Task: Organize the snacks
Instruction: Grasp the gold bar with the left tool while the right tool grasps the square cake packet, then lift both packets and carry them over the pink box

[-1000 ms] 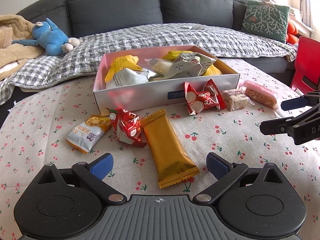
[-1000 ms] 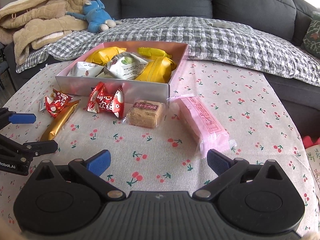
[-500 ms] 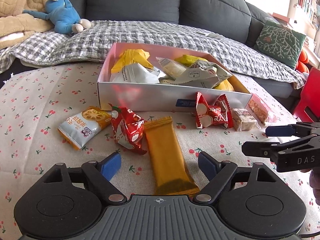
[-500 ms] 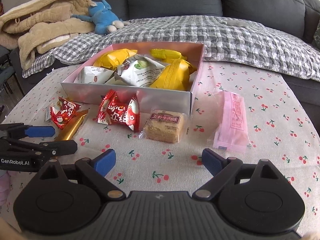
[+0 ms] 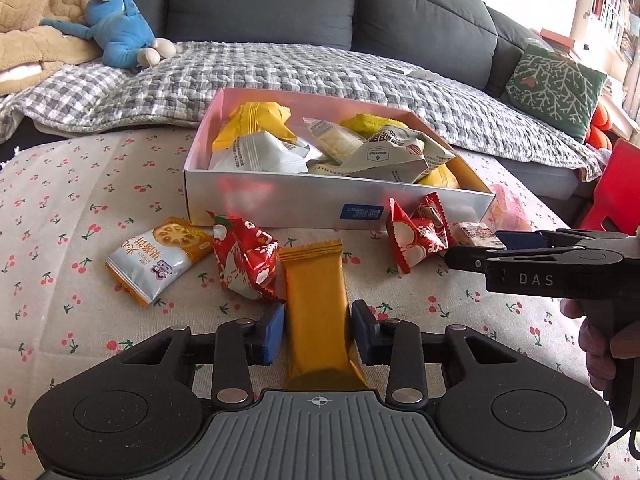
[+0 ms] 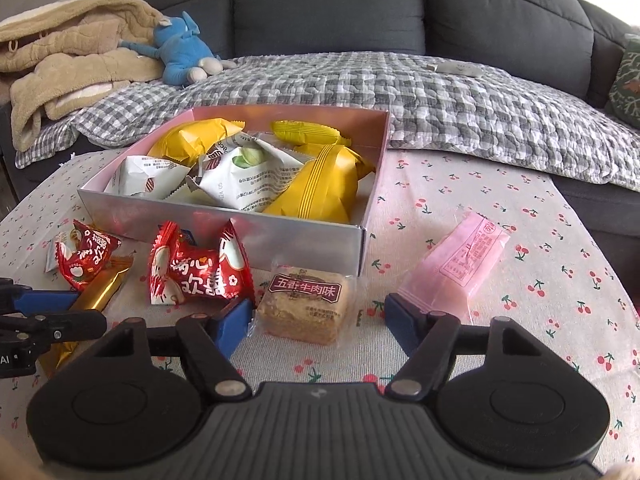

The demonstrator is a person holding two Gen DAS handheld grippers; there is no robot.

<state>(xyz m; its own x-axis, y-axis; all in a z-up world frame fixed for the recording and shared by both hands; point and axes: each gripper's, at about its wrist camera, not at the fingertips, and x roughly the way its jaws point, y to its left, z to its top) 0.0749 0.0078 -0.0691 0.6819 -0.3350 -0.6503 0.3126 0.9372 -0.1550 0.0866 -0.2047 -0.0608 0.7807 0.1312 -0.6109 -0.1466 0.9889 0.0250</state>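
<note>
Currently left gripper (image 5: 319, 330) is closing on the gold wafer bar (image 5: 316, 304); both blue pads sit against its sides, so it's gripped, bar lying lengthwise on the cherry-print tablecloth (image 5: 60, 200), pointing at the box; right gripper (image 6: 316, 316) is closing too, the square beef-flavour cake (image 6: 304, 306) between its pads; left pad is at the wrapper edge, right pad still clear, so not clamped yet; silver box (image 5: 304, 200) sits toward the table's far edge by the sofa (image 5: 260, 0), already holding yellow and white packets; loose along the box's near wall: white-orange biscuit pack (image 5: 158, 258), red candy pack (image 5: 246, 260) touching the gold bar, second red candy pack (image 6: 200, 270) just left of the cake; pink packet (image 6: 460, 264) lies right of the box, near the right pad.
</note>
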